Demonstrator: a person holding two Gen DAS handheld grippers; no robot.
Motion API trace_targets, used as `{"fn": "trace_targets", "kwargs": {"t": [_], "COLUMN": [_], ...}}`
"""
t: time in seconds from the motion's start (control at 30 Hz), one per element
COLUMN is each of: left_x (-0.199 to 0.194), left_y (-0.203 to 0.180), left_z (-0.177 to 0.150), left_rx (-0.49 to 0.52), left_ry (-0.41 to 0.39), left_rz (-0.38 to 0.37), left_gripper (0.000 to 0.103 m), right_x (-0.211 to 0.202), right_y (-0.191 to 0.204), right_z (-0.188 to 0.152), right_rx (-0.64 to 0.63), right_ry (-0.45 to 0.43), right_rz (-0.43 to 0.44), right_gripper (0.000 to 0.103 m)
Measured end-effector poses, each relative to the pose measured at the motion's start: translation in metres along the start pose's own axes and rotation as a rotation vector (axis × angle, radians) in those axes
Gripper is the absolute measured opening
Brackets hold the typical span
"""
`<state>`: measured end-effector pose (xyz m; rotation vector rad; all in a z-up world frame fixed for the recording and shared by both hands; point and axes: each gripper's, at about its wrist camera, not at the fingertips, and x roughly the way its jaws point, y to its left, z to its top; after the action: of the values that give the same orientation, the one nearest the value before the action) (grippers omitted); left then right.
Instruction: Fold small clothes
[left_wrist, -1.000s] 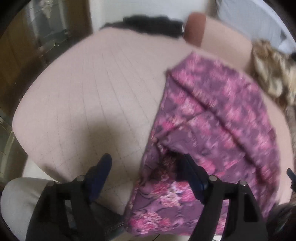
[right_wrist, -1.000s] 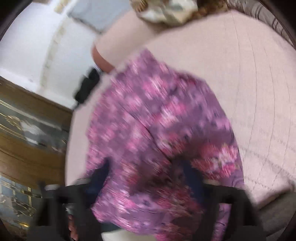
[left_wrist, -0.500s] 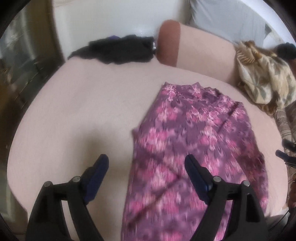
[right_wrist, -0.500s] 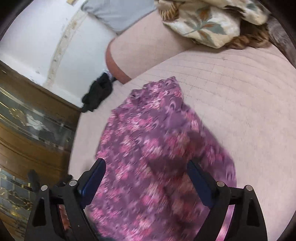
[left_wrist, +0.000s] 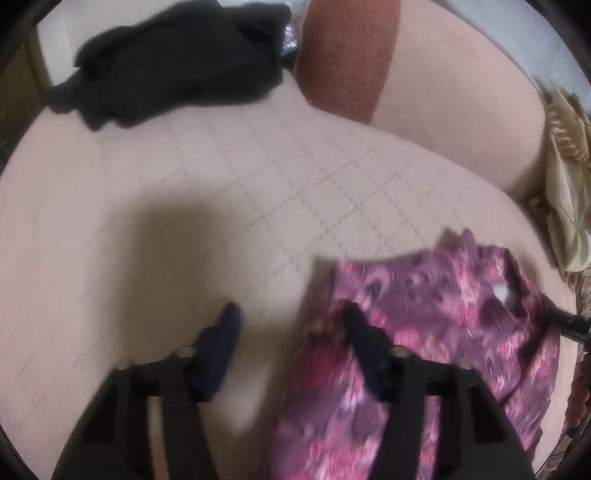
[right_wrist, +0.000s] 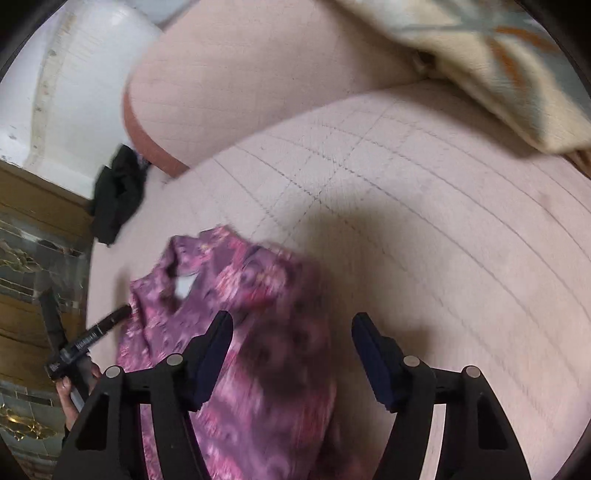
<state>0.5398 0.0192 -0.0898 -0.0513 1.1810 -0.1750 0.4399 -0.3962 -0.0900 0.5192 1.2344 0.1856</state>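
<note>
The purple floral garment (left_wrist: 436, 332) lies on the pink quilted cushion (left_wrist: 221, 206), at the near right in the left wrist view and near left in the right wrist view (right_wrist: 236, 332). We read it as partly folded: it looks bunched and doubled over, collar or neck opening with a white tag at the far end, though blur hides the exact layers. Its long axis runs near to far, neck end pointing away from us toward the backrest (left_wrist: 443, 96). Our left gripper (left_wrist: 291, 317) sits low over the garment's left edge, jaws fairly wide, right finger over the cloth and left finger over bare cushion; nothing pinched that we can see. Our right gripper (right_wrist: 291, 325) is also spread wide, left finger over the cloth's right side, right finger over bare cushion, holding nothing. We judge both claws straddle opposite long edges so that each can take a side for the next fold or smooth it flat. The left gripper's tip also shows in the right view, at the garment's left edge. Further out: a black garment (left_wrist: 173, 62) at the far left, a rust-coloured bolster end (left_wrist: 347, 55), and a beige patterned cloth (right_wrist: 498, 62) heaped at the far right.
</note>
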Motion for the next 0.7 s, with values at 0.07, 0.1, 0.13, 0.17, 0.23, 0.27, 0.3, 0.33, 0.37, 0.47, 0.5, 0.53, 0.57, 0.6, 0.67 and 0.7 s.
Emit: {"fn": "trace_targets", "kwargs": {"t": [0.07,0.1,0.13,0.17,0.23,0.27,0.3,0.33,0.37,0.47,0.5,0.53,0.57,0.6,0.67,0.7], "left_x": [0.000,0.001,0.000,-0.004,-0.029,-0.046,-0.067,-0.092,-0.112,-0.182,-0.210,-0.225,-0.237,-0.246,-0.237,-0.230], "left_y": [0.001,0.004,0.009,0.011,0.016,0.018,0.020,0.022,0.024,0.029,0.031,0.031,0.031,0.030,0.026,0.024], "left_z": [0.004,0.004,0.002,0.001,-0.006,-0.011,-0.019,-0.031,-0.042,-0.095,-0.124,-0.139,-0.157,-0.176,-0.191,-0.193], "left_rx": [-0.006,-0.022,-0.047,-0.052,-0.058,-0.068,-0.077,-0.076,-0.077,-0.070,-0.064,-0.055,-0.046,-0.041,-0.045,-0.048], "left_ry": [-0.011,0.014,0.029,0.028,-0.011,-0.036,-0.069,-0.097,-0.121,-0.197,-0.238,-0.255,-0.269,-0.274,-0.217,-0.182], "left_rz": [-0.029,-0.066,-0.078,-0.080,-0.094,-0.123,-0.156,-0.163,-0.154,-0.207,-0.223,-0.237,-0.243,-0.242,-0.238,-0.223], "left_gripper": [0.007,0.001,0.001,0.000,0.000,0.000,0.000,0.000,0.000,0.000,0.000,0.000,0.000,0.000,0.000,0.001], "right_x": [0.005,0.006,0.007,0.005,-0.006,-0.026,-0.041,-0.059,-0.086,-0.133,-0.150,-0.163,-0.168,-0.169,-0.163,-0.154], "right_y": [0.006,0.008,0.007,0.006,0.008,0.015,0.020,0.025,0.034,0.051,0.057,0.062,0.065,0.070,0.071,0.067], "right_z": [-0.001,-0.003,-0.005,-0.009,-0.015,-0.025,-0.032,-0.043,-0.063,-0.117,-0.143,-0.172,-0.191,-0.214,-0.237,-0.239], "right_rx": [-0.041,-0.055,-0.048,-0.030,-0.019,-0.027,-0.045,-0.066,-0.092,-0.146,-0.167,-0.181,-0.188,-0.205,-0.199,-0.163], "right_ry": [-0.015,-0.014,-0.004,-0.005,-0.004,-0.031,-0.052,-0.077,-0.115,-0.161,-0.178,-0.191,-0.191,-0.181,-0.173,-0.165], "right_rz": [-0.044,-0.057,-0.048,-0.049,-0.049,-0.027,-0.009,0.008,0.024,0.064,0.072,0.086,0.100,0.104,0.065,0.044], "right_gripper": [0.039,0.026,0.010,0.009,0.009,0.008,0.008,0.008,0.008,0.008,0.008,0.008,0.008,0.008,0.010,0.012]}}
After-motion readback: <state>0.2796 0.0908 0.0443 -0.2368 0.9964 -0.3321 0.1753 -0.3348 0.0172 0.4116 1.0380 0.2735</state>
